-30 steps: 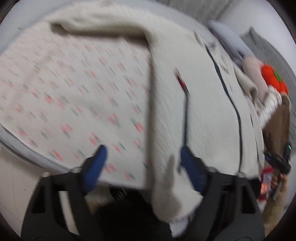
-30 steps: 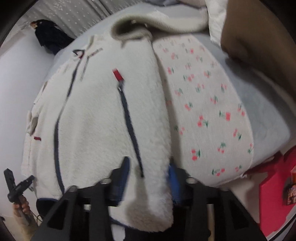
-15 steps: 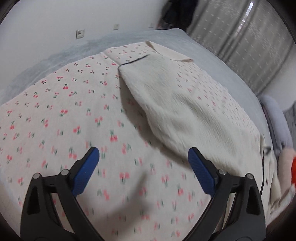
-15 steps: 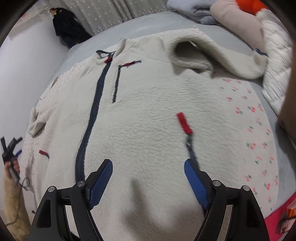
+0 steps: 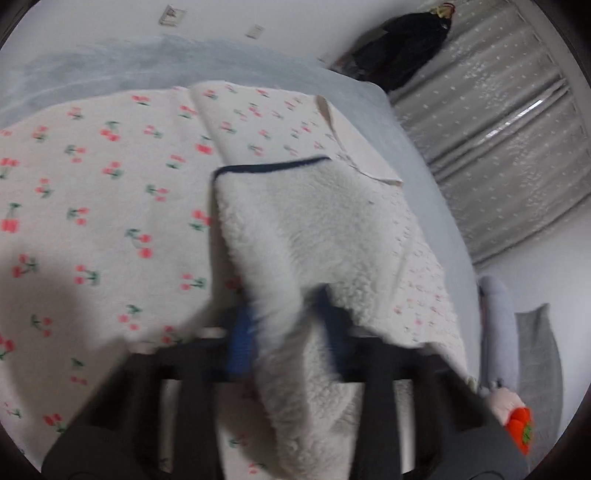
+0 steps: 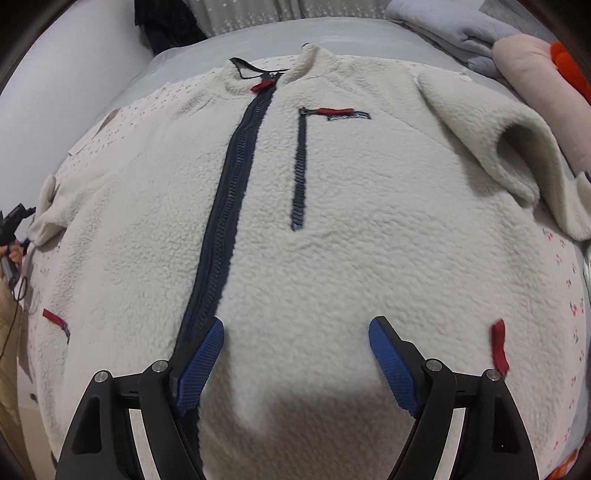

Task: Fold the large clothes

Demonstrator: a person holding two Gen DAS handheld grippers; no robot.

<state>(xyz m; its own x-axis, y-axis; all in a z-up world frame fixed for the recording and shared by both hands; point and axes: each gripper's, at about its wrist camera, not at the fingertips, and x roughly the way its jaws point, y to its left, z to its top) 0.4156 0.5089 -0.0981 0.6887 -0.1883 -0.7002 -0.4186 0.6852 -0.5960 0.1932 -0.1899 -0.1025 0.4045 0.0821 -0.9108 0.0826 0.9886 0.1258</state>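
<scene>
Bed [image 6: 369, 33], grey cover, with a cherry-print blanket [image 5: 92, 206] spread over it. On the blanket lies the cream fleece jacket [image 6: 369, 229], front up, dark main zipper [image 6: 225, 206] closed and running from the collar down toward the hem. One sleeve [image 6: 498, 147] lies bent out toward a heap of other clothes [image 6: 517, 55] at the far side.

Left gripper [image 5: 286, 332]: blue pads closed on a bunch of the other sleeve [image 5: 306, 229], near its navy-bound cuff [image 5: 273, 166]. View is motion-blurred.

Right gripper [image 6: 295, 354]: fingers spread wide, holding nothing, poised over the lower front panel beside the zipper.

Judgement: step in hand is the first sleeve fold; the body is not yet folded. Next move calls for carrying the gripped sleeve across onto the chest and laying it flat, while the free gripper either pins the body against dragging or goes for the second sleeve. Thick pile will likely spring back; press after release.
</scene>
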